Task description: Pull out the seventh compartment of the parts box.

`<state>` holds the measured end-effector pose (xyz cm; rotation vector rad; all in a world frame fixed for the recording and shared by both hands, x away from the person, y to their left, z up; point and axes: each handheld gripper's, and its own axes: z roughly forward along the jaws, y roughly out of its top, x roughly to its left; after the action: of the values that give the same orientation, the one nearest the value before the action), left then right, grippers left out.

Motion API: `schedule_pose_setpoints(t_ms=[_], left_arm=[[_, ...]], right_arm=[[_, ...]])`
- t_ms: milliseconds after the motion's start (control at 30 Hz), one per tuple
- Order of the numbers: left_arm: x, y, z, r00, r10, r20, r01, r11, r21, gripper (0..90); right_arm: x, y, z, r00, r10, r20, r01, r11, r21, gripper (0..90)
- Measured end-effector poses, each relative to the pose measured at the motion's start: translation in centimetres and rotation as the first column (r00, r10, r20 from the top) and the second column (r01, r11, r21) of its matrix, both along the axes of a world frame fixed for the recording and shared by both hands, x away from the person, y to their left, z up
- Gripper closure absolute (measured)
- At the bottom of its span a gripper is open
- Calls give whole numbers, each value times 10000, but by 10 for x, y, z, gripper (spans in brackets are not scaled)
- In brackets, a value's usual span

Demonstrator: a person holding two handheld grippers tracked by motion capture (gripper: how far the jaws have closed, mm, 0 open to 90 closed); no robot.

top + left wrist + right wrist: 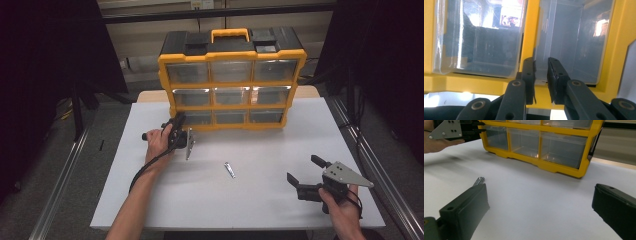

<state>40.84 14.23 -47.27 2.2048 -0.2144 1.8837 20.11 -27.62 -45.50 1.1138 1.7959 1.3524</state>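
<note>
Dark curtains and a pale wall close off the back of the room, and a white rectangular tabletop (260, 195) fills the middle of the high view. At its far edge stands a yellow and black plastic organiser cabinet (231, 77) with an orange carry handle and three rows of three clear plastic drawers.

At the foot of the cabinet's left side, the left gripper (179, 120) points into the bottom row, carried by the person's left hand (159, 142). In the left gripper view its black jaws stand narrowly apart around the lower lip of a clear plastic bottom drawer (567, 40), the left of the two drawers seen there lying just beside it across a yellow divider. Whether the pads actually press on that lip I cannot tell; a thin gap shows between them and the lip sits in it.

Near the front right corner of the tabletop, well apart from the cabinet, the right gripper (305, 170) is held low in the person's right hand (342, 212), a grey three-cornered plate on top. Its jaws are spread wide with nothing between them.

Between the two grippers a small flat silver metal piece (229, 169) lies alone on the white surface, touching neither.
</note>
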Motion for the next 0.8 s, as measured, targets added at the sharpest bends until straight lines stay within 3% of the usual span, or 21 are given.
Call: schedule_pose_setpoints(t_ms=[33, 200, 233, 267, 300, 367, 433, 467, 700, 800], left_arm=[[0, 0, 0, 9999, -36, 160, 36, 10000, 11, 771], [-1, 0, 0, 9999, -18, 145, 18, 10000, 12, 772], [-1, 0, 1, 9998, -6, 197, 7, 10000, -41, 771], [0, -1, -1, 9992, -289, 267, 299, 9988, -383, 770], [-2, -1, 2, 9995, -77, 319, 75, 10000, 66, 771], [-2, 0, -2, 9997, -195, 148, 202, 9987, -469, 771], [-4, 0, 0, 9998, -48, 201, 52, 9998, -200, 771], [-4, 0, -2, 9996, -221, 174, 230, 9986, -484, 772], [-7, 1, 0, 9997, -202, 162, 204, 9998, -90, 774], [-9, 1, -2, 9997, -166, 169, 172, 9994, -317, 774]], right_arm=[[0, 0, 0, 10000, -9, 10, 9, 10000, 5, 3], [0, 0, 0, 10000, 15, 19, -15, 10000, 20, 3], [0, 0, 0, 10000, 7, 20, -7, 10000, 15, 3], [0, 0, 0, 10000, 6, 20, -6, 10000, 17, 3], [0, 0, 0, 10000, 12, 16, -12, 10000, 26, 3], [1, 0, 0, 10000, 8, 9, -8, 10000, 12, 3], [1, 1, 0, 10000, 1, 13, -1, 10000, 19, 3], [1, 1, 0, 10000, 2, 8, -2, 10000, 14, 4], [1, 0, 0, 10000, 16, 50, -16, 10000, 15, 3], [0, 0, 0, 10000, 42, 44, -42, 10000, 28, 3]])
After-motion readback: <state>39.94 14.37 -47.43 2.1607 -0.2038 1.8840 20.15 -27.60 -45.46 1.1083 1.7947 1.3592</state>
